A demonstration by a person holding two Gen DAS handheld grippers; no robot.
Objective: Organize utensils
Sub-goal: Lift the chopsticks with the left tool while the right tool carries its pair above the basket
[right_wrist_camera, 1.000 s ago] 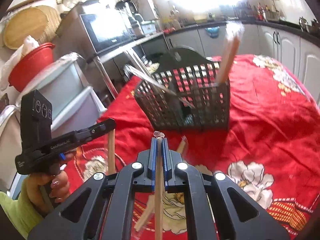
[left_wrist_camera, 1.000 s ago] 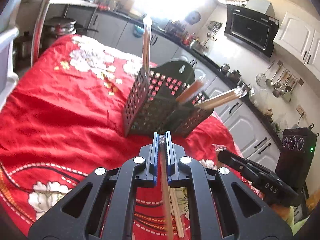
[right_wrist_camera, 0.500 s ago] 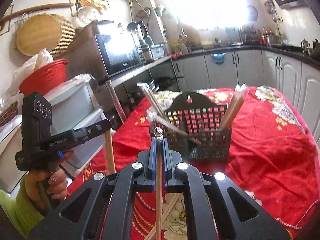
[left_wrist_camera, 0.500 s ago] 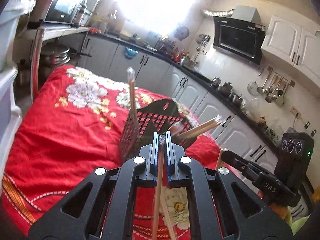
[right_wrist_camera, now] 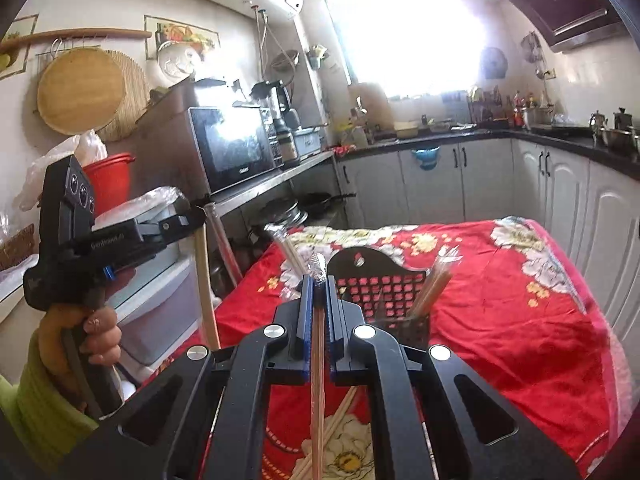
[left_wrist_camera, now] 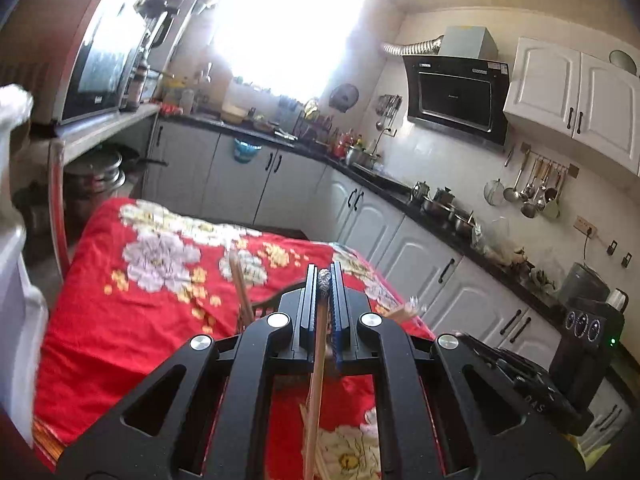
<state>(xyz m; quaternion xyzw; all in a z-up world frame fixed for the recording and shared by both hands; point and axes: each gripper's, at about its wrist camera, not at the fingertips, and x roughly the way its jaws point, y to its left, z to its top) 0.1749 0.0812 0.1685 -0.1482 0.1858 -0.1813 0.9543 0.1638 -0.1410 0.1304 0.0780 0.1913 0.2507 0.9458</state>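
Left wrist view: the left gripper (left_wrist_camera: pixel 323 280) has its jaws pressed on a thin wooden chopstick with a plastic-wrapped tip (left_wrist_camera: pixel 318 364), held near its top so the shaft hangs down, probably for dropping upright into the holder. More loose chopsticks (right_wrist_camera: pixel 340 424) lie below on the red flowered tablecloth (left_wrist_camera: pixel 120 320). Right wrist view: the black slotted plastic utensil basket (right_wrist_camera: pixel 384 292) stands just ahead, wrapped chopsticks already leaning inside. The right gripper (right_wrist_camera: pixel 318 280) likewise pinches a second wrapped chopstick (right_wrist_camera: pixel 317 392) near its tip.
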